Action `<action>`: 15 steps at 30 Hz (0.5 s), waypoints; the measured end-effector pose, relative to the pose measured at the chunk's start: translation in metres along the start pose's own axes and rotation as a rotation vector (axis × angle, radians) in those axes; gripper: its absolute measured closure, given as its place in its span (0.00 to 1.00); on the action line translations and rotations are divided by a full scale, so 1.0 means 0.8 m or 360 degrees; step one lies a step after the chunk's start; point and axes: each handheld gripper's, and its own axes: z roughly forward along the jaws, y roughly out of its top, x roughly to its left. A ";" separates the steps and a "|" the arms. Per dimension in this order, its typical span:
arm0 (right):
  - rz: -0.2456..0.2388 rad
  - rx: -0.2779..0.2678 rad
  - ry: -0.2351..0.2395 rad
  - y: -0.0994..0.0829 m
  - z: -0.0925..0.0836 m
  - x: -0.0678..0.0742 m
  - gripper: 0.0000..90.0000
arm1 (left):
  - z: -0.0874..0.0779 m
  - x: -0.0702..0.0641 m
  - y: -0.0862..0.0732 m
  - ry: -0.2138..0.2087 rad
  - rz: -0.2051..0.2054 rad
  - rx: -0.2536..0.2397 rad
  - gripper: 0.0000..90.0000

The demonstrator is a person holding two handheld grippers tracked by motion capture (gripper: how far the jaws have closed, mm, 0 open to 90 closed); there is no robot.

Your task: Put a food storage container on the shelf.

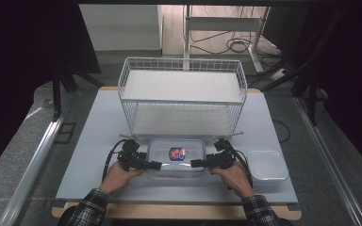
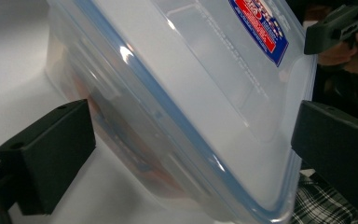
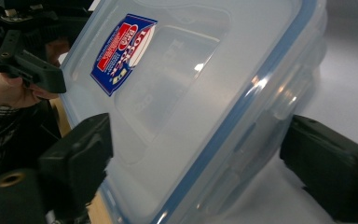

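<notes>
A clear plastic box (image 1: pixel 176 157) with a blue-sealed lid and a red and blue label lies at the table's front middle. My left gripper (image 1: pixel 155 165) reaches in at its left end and my right gripper (image 1: pixel 195 164) at its right end. In the left gripper view the box (image 2: pixel 191 93) fills the span between the wide jaws of the left gripper (image 2: pixel 196 135); both jaws sit at its edges, contact unclear. In the right gripper view the right gripper (image 3: pixel 198 151) straddles the box (image 3: pixel 191 93); one jaw overlaps the lid edge, the other stands just off the side latch.
A white wire basket (image 1: pixel 184 113) with a shelf stands directly behind the box. A second, empty clear tub (image 1: pixel 267 169) sits to the right, close to my right hand. The grey table (image 1: pixel 89 141) has bare room at the left and along the front edge.
</notes>
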 end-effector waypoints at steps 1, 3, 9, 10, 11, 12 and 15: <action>-0.0010 -0.0001 -0.0009 0.000 -0.002 0.001 0.16 | 0.000 0.000 0.000 0.0000 0.0000 0.0000 0.02; -0.0018 -0.0005 -0.0021 0.000 -0.005 0.003 0.19 | -0.004 -0.003 -0.001 0.0007 -0.0004 -0.0004 0.04; 0.0056 -0.0056 0.0035 -0.008 -0.025 0.001 0.39 | -0.028 -0.012 -0.013 0.0027 0.0030 -0.0120 0.31; 0.0056 -0.0056 0.0035 -0.008 -0.025 0.001 0.39 | -0.028 -0.012 -0.013 0.0027 0.0030 -0.0120 0.35; 0.0054 -0.0065 0.0038 -0.009 -0.027 0.002 0.41 | -0.031 -0.011 -0.014 0.0013 0.0022 -0.0141 0.35; 0.0041 -0.0075 0.0019 -0.011 -0.030 0.007 0.42 | -0.032 -0.012 -0.015 0.0012 0.0014 -0.0147 0.40; 0.0033 -0.0101 0.0002 -0.013 -0.035 0.011 0.49 | -0.038 -0.017 -0.016 0.0049 0.0036 -0.0203 0.45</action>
